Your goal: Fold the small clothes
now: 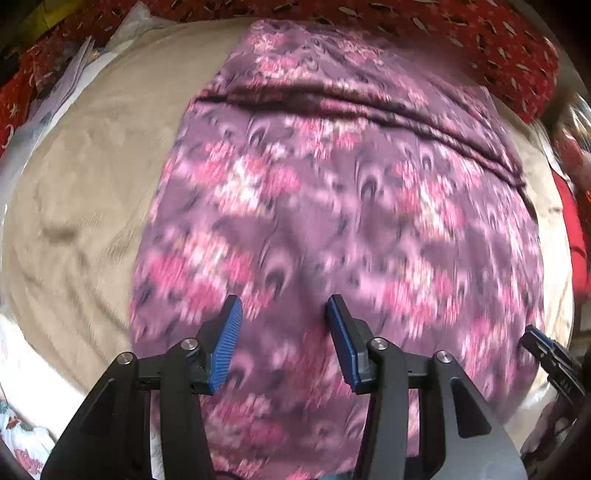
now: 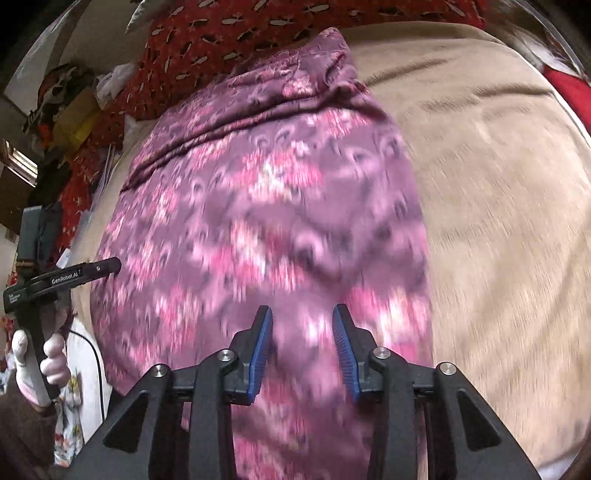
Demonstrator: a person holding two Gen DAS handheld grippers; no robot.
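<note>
- Over the bed we go: a purple floral garment lies spread on a beige blanket, running from twelve o'clock down to six in the left wrist view.
- A dark fold line crosses the garment near its far end, from ten o'clock towards three.
- Left gripper hangs above the cloth's near half, its blue fingers parted to a middling gap with nothing between them.
- Right gripper hovers over the same garment, fingers a narrower gap apart, also empty.
- Both views are smeared with blur, so whether any fingertip brushes the fabric I can't say.
- In the right wrist view, the left gripper shows at nine o'clock, carried by a gloved hand just off the garment's edge.
- Red patterned cloth sits along the far side at twelve o'clock.
- Beige blanket fills everything from one to five o'clock on the right view.
</note>
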